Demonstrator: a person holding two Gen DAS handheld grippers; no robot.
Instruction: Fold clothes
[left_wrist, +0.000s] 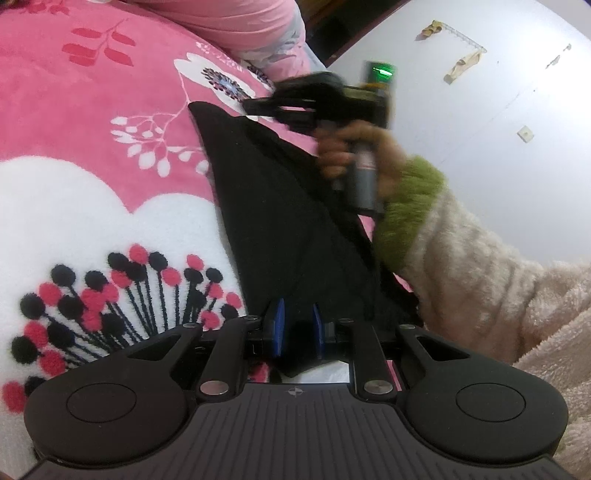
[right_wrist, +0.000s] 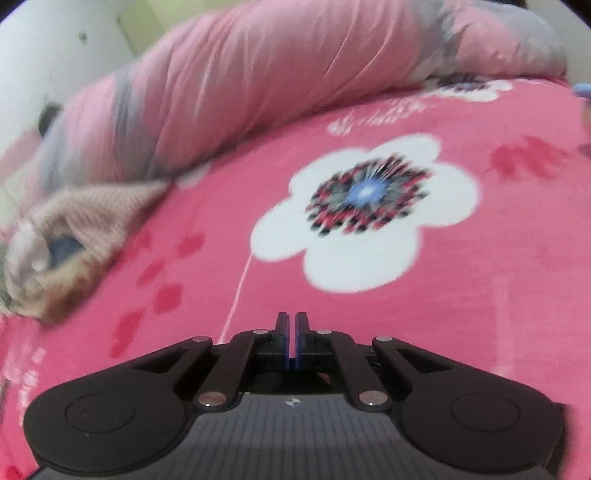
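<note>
Black garment (left_wrist: 280, 206) pinched at its near end by the left hand-held gripper (left_wrist: 298, 326).
Its long axis runs away across the pink bed (left_wrist: 74, 110); the right hand-held gripper (right_wrist: 291, 339), fingers together and empty, is at the far end.

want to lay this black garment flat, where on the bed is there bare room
Bare blanket shows around the white flower, between the pink quilt and the right gripper. It is crowded on that view's left, where a beige knit pile lies. The black garment covers the strip beside the left gripper.
</note>
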